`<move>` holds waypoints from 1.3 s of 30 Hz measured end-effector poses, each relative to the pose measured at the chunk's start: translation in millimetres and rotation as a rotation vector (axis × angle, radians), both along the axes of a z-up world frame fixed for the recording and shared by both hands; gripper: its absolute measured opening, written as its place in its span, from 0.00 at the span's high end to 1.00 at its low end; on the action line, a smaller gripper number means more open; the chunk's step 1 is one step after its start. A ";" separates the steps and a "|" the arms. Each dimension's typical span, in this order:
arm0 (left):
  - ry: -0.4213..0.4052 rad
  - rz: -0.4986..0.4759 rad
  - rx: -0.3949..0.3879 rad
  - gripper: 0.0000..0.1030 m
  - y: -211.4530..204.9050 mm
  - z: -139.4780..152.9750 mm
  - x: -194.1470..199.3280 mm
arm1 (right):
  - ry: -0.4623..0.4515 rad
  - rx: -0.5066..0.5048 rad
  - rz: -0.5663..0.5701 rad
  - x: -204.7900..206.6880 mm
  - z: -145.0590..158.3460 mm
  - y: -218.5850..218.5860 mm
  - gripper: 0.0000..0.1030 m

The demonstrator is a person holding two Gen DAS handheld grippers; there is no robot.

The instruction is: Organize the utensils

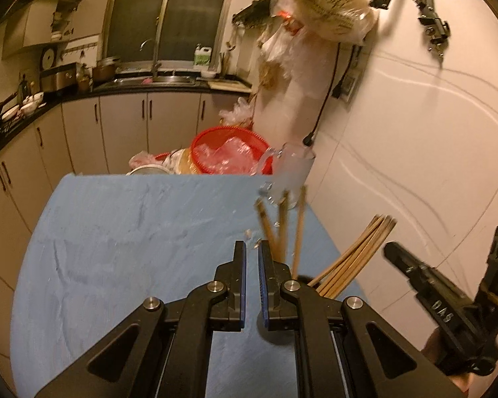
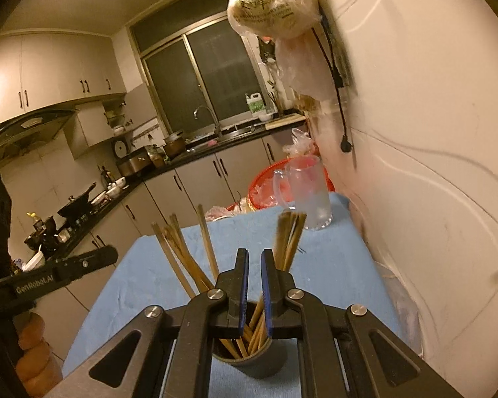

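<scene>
- Left gripper (image 1: 252, 248): jaws nearly together, a thin gap only, nothing between them; it hangs over the bare blue table cover (image 1: 132, 232)
- Right gripper (image 2: 254, 257): jaws likewise narrow and gripping nothing; it sits directly above the dark cup (image 2: 252, 364)
- Dark cup: upright on the blue cover near the right-hand edge, close to the wall; it holds a bundle of wooden chopsticks (image 2: 179, 255), which fan out left and right above the rim
- Chopsticks, seen from the left wrist camera, rise just right of the left gripper; the cup itself is mostly hidden there
- Glass mug (image 2: 310, 195): upright near the far right corner of the table, well apart from the cup; looks empty
- Red basket (image 1: 229, 152): beyond the table's far edge, filled with clear plastic
- Plastic bag (image 2: 272, 10): hangs on the wall above; contents unclear
</scene>
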State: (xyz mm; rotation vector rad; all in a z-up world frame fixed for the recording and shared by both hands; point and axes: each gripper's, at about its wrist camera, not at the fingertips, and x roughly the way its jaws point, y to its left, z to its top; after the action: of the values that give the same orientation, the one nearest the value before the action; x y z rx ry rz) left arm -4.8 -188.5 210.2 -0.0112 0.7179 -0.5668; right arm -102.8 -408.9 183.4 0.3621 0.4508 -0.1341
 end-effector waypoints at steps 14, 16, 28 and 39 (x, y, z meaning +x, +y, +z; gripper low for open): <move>0.028 0.086 0.091 0.93 29.6 -47.5 -10.5 | 0.033 0.012 -0.052 -29.3 -3.9 16.3 0.66; 0.031 0.089 0.099 0.93 31.2 -52.2 -11.9 | 0.047 0.003 -0.058 -32.6 -7.7 22.2 0.61; -0.032 0.141 0.147 0.45 44.4 -63.0 -27.4 | 0.117 -0.091 -0.166 -50.9 -21.8 44.3 0.30; -0.171 0.227 0.278 0.11 65.5 -65.1 -67.0 | 0.140 -0.112 -0.263 -84.6 -38.1 70.1 0.27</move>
State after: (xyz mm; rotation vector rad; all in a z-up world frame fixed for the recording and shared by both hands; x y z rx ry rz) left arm -71.8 -123.0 145.0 0.2101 0.6138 -0.2444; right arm -187.5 -338.8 145.3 0.3020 0.5302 -0.4406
